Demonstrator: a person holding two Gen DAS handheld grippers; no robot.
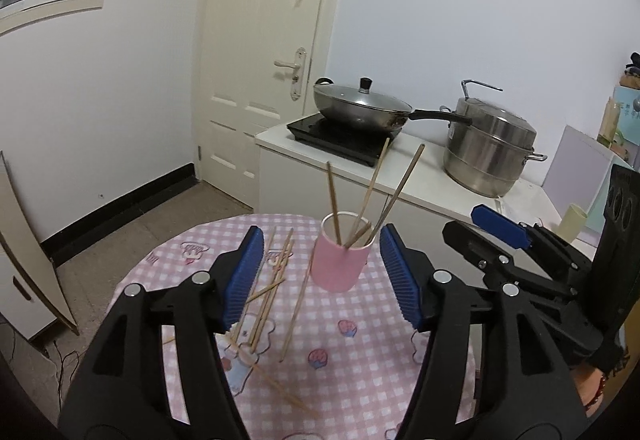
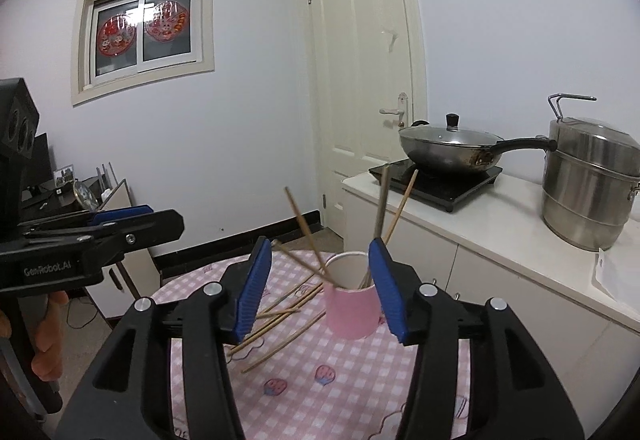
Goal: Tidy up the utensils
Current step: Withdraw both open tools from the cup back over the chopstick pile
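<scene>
A pink cup [image 1: 338,260] stands on a round table with a pink checked cloth [image 1: 360,352]. Three wooden chopsticks [image 1: 370,192] stand in it. Several more chopsticks [image 1: 276,292] lie loose on the cloth to the cup's left. My left gripper [image 1: 322,276] is open and empty, held above the table, the cup just beyond its fingers. My right gripper [image 2: 320,288] is open and empty, with the cup [image 2: 352,304] just past its right finger and loose chopsticks [image 2: 280,316] ahead. The right gripper [image 1: 500,236] shows at the right of the left wrist view.
A white counter [image 1: 400,176] behind the table holds an induction hob with a lidded wok [image 1: 360,104] and a steel steamer pot [image 1: 488,148]. A cream door [image 1: 264,52] is in the corner. A desk with clutter [image 2: 72,192] stands at the left wall.
</scene>
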